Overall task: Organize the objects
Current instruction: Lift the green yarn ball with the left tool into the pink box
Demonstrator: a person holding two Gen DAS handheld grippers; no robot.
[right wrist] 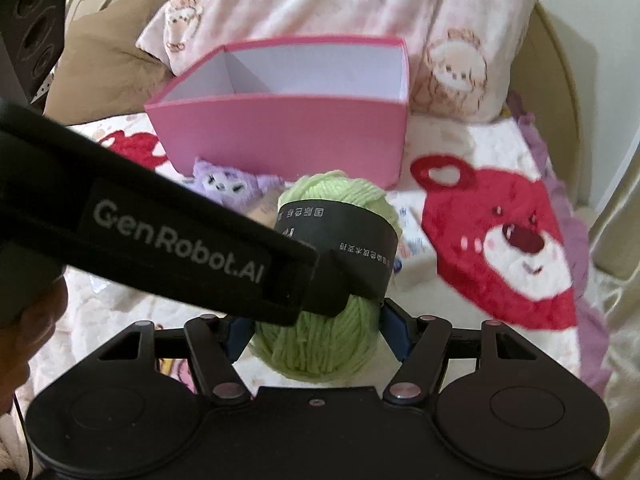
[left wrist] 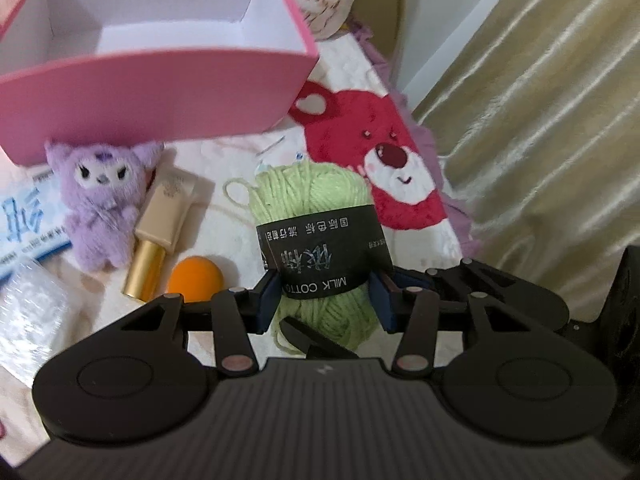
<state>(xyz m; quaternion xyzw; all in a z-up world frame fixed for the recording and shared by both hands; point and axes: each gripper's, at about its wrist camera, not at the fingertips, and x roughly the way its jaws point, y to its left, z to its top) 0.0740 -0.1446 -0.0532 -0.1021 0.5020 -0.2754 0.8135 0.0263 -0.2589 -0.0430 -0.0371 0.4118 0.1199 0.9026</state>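
A light green yarn ball (left wrist: 320,216) with a black paper band lies on the bed. My left gripper (left wrist: 324,300) has a pad on each side of it at the band and is shut on it. My right gripper (right wrist: 316,332) also holds the same yarn ball (right wrist: 320,340) between its pads. The left gripper's body (right wrist: 180,236) crosses the right wrist view and hides part of the yarn. An open, empty pink box (left wrist: 152,92) stands behind the yarn; it also shows in the right wrist view (right wrist: 280,136).
A purple plush toy (left wrist: 104,200), a gold cosmetic tube (left wrist: 160,232), an orange ball (left wrist: 195,278), a blue-and-white packet (left wrist: 24,220) and a clear wrapped item (left wrist: 28,312) lie left of the yarn. A small white packet (right wrist: 416,264) lies right of it. Pillows and curtain surround the bed.
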